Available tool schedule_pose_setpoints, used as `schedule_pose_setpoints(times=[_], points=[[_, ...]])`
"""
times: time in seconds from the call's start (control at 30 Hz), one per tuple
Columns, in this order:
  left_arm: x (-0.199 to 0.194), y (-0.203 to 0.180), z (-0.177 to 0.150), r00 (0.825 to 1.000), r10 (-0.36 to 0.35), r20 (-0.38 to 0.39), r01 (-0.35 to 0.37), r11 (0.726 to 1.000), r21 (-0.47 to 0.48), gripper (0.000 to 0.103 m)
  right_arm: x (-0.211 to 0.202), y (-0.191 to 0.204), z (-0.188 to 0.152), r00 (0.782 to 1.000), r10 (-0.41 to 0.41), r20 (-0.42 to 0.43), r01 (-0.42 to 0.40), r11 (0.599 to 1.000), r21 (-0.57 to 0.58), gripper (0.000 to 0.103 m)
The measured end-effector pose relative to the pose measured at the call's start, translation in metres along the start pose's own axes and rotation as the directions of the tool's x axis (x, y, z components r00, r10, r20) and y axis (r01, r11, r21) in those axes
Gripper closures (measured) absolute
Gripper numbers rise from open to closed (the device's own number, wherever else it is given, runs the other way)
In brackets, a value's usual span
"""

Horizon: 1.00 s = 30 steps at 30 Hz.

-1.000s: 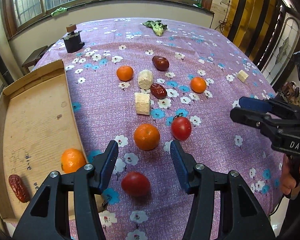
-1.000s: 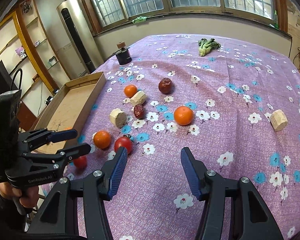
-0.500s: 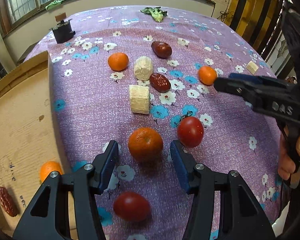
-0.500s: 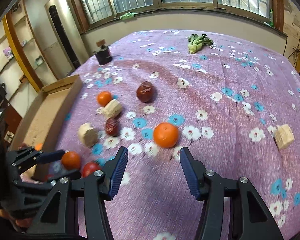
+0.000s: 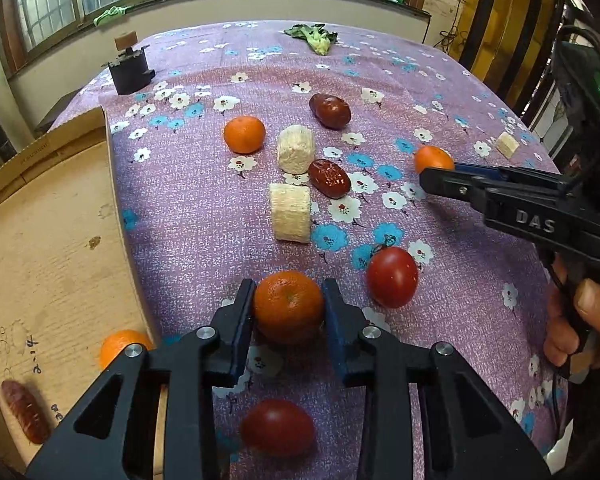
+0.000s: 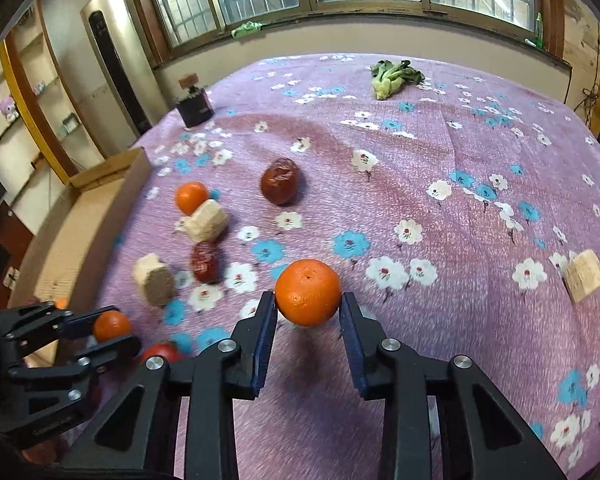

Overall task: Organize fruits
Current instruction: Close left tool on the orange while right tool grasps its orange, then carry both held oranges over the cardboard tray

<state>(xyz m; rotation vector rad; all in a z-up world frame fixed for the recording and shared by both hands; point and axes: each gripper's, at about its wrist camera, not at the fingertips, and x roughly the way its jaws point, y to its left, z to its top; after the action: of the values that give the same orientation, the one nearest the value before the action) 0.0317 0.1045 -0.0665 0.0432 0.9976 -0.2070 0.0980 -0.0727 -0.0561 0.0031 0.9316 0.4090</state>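
Note:
My left gripper point(image 5: 289, 306) is shut on an orange point(image 5: 289, 305) on the purple flowered cloth, next to the cardboard tray point(image 5: 40, 240). The tray holds another orange point(image 5: 122, 346) and a red date point(image 5: 22, 410). My right gripper point(image 6: 309, 305) has closed its pads on a second orange point(image 6: 308, 291); it also shows in the left wrist view point(image 5: 432, 158). Two tomatoes point(image 5: 392, 276) point(image 5: 278, 426) lie near the left gripper. A third loose orange point(image 5: 244, 134) and two dates point(image 5: 329, 178) point(image 5: 330, 110) lie farther back.
Two corn-cob pieces point(image 5: 290, 212) point(image 5: 296, 149) lie mid-table, a third point(image 6: 584, 276) at the right. A dark jar with a cork point(image 5: 129, 68) and a green vegetable point(image 5: 314, 36) sit at the far end. Windows lie beyond.
The left gripper moved forward and closed on the near orange. The right gripper moved forward and closed around the right-hand orange.

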Motion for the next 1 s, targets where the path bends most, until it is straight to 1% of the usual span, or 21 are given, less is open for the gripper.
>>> schedule_pose_setpoints(times=[0.23, 0.33, 0.7, 1.0], points=[[-0.022, 0.003, -0.006, 0.999, -0.018, 0.042, 0.018, 1.000, -0.006, 0.073, -0.031, 0.015, -0.010, 0.997, 0.063, 0.038, -0.063, 0.998, 0.016, 0.070], [-0.032, 0.006, -0.008, 0.998, -0.022, 0.059, 0.023, 1.000, -0.019, 0.073, -0.041, 0.024, -0.013, 0.996, 0.073, 0.051, -0.074, 0.997, 0.004, 0.070], [-0.061, 0.025, -0.017, 0.994, 0.026, 0.109, -0.019, 0.998, -0.064, 0.073, -0.060, 0.059, -0.016, 0.991, 0.117, 0.069, -0.113, 0.992, -0.055, 0.070], [-0.074, 0.044, -0.024, 0.990, 0.050, 0.129, -0.037, 0.994, -0.104, 0.073, -0.065, 0.087, -0.013, 0.986, 0.151, 0.071, -0.143, 0.984, -0.108, 0.070]])
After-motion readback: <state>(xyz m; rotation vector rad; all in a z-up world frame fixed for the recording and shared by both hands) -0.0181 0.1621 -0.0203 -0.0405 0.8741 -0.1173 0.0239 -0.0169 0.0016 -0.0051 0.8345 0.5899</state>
